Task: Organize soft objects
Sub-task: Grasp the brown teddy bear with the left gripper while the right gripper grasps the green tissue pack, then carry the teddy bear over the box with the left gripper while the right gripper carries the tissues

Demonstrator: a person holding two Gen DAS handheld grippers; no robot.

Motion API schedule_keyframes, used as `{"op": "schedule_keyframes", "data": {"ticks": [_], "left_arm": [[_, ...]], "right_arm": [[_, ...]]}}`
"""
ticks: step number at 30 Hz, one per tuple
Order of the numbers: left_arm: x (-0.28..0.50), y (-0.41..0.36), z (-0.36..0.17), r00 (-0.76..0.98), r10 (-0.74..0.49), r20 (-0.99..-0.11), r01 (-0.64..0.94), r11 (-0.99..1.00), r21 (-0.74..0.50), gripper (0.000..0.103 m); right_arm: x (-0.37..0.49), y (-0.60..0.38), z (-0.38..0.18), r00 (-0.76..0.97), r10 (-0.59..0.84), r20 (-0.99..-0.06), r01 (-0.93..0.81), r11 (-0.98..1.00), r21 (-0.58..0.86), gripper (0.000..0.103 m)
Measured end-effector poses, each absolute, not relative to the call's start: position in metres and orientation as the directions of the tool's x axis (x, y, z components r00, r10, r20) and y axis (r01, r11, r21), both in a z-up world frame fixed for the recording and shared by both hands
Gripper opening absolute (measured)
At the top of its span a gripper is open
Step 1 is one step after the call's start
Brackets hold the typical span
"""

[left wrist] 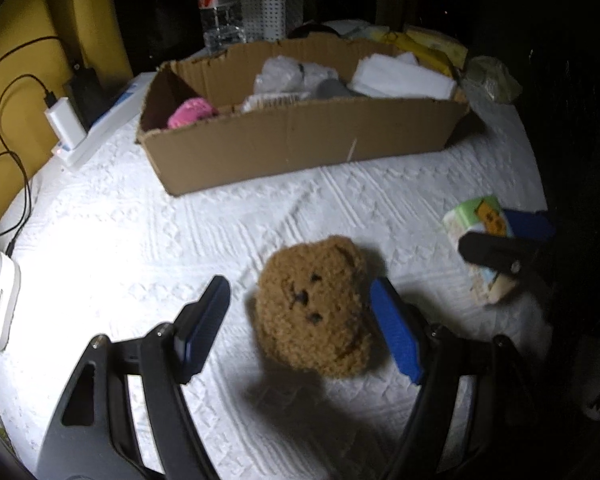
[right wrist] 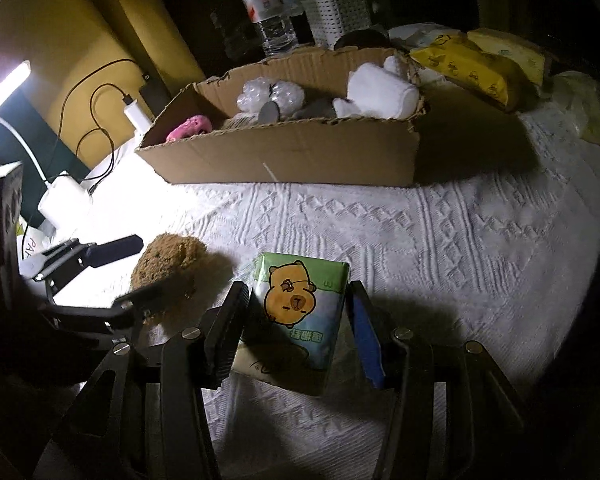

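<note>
Left wrist: cardboard box [left wrist: 300, 140] behind bear [left wrist: 314, 308].

My left gripper [left wrist: 300, 320] stood apart around the brown plush toy [left wrist: 316, 308]; my right gripper [right wrist: 296, 328] clamped the tissue pack [right wrist: 296, 312] beside it.

Fuzzy plush bear [left wrist: 316, 312], glossy tissue pack [right wrist: 296, 312], matt cardboard box [left wrist: 300, 140]

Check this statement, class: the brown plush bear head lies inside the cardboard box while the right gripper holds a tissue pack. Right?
Wrong place. The brown plush bear head lies on the white cloth, outside the cardboard box, as the left wrist view shows.
</note>
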State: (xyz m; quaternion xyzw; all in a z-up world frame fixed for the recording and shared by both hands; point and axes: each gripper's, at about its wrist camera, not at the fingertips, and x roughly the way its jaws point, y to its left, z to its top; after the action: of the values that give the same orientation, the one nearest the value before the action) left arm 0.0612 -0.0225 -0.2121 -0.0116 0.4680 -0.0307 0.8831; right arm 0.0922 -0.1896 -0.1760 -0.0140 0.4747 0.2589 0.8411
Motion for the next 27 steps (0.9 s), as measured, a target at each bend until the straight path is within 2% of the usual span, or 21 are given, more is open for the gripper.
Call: {"op": "schedule_keyframes", "data": {"ticks": [1, 3, 5, 7, 27], "left_arm": [[0.062, -0.022, -0.215, 0.555, -0.070, -0.829, 0.046, 0.998, -0.053, 0.073], [0.062, -0.023, -0.220, 0.550, -0.087, -0.831, 0.059, 0.996, -0.065, 0.058], [0.061, -0.025, -0.221, 0.551, -0.089, -0.829, 0.071, 0.996, -0.059, 0.049], [0.061, -0.027, -0.221, 0.553, -0.094, -0.828, 0.077, 0.995, -0.061, 0.044], [0.052, -0.018, -0.185, 0.623, -0.087, -0.778, 0.038, 0.996, -0.080, 0.042]], "right_arm": [[0.093, -0.190, -0.176, 0.415, 0.424, -0.805, -0.449, 0.865, 0.223, 0.053], [0.094, -0.190, -0.175, 0.417, 0.426, -0.803, -0.451, 0.864, 0.225, 0.053], [0.096, -0.191, -0.174, 0.418, 0.430, -0.800, -0.453, 0.862, 0.227, 0.053], [0.097, -0.193, -0.172, 0.422, 0.433, -0.797, -0.452, 0.862, 0.229, 0.053], [0.103, -0.198, -0.142, 0.456, 0.456, -0.764, -0.473, 0.851, 0.226, 0.053]]}}
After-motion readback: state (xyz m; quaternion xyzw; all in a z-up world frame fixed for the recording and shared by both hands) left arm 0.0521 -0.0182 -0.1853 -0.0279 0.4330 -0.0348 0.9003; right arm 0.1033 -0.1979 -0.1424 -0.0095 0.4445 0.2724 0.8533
